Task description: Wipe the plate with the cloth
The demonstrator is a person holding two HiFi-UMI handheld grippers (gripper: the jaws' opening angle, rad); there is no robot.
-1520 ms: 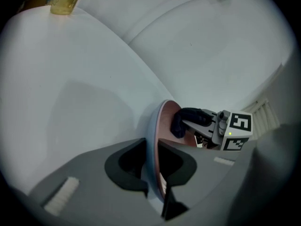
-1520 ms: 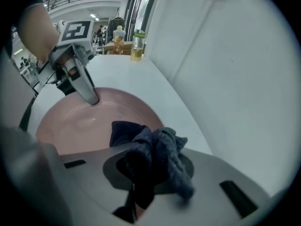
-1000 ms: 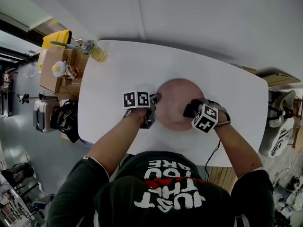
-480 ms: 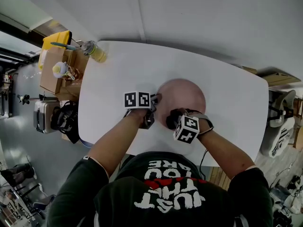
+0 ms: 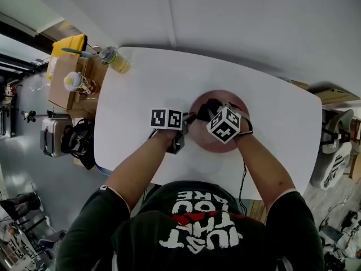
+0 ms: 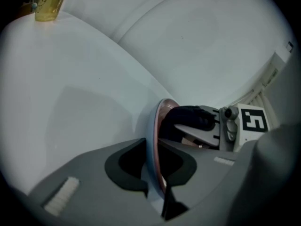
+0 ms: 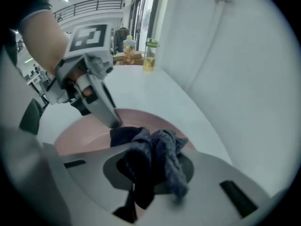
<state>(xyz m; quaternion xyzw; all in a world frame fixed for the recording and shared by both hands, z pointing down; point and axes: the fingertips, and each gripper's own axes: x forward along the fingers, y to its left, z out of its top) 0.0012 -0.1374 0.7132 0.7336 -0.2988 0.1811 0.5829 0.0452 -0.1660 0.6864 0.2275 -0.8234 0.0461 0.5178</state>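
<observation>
Two handheld grippers meet over a pink plate [image 5: 217,140] on a white desk [image 5: 141,89] as a person leans over it. The left gripper [image 6: 156,175] has its jaws clamped on the plate's near rim, one jaw on each face of the thin edge. Those jaws have just been closing, with the rim between them. From these jaws the plate runs forward, and its far part lies under the other tool. The right gripper [image 7: 153,175] points steeply down onto the dish, its jaws clenched on a bunched dark grey cloth [image 7: 160,149]. The cloth bulges out ahead of the right jaws and rests on the plate's surface. In the right gripper view, the tips of the left jaws sit just beyond the cloth, at the plate's edge. The two tools stand near each other, their marker cubes side by side in the head view. Far beyond the left jaws, at the desk's distant corner, stands a jar of yellow liquid [image 6: 47,6]. Cardboard boxes [image 5: 67,89] sit off the desk's edge beside that jar.
</observation>
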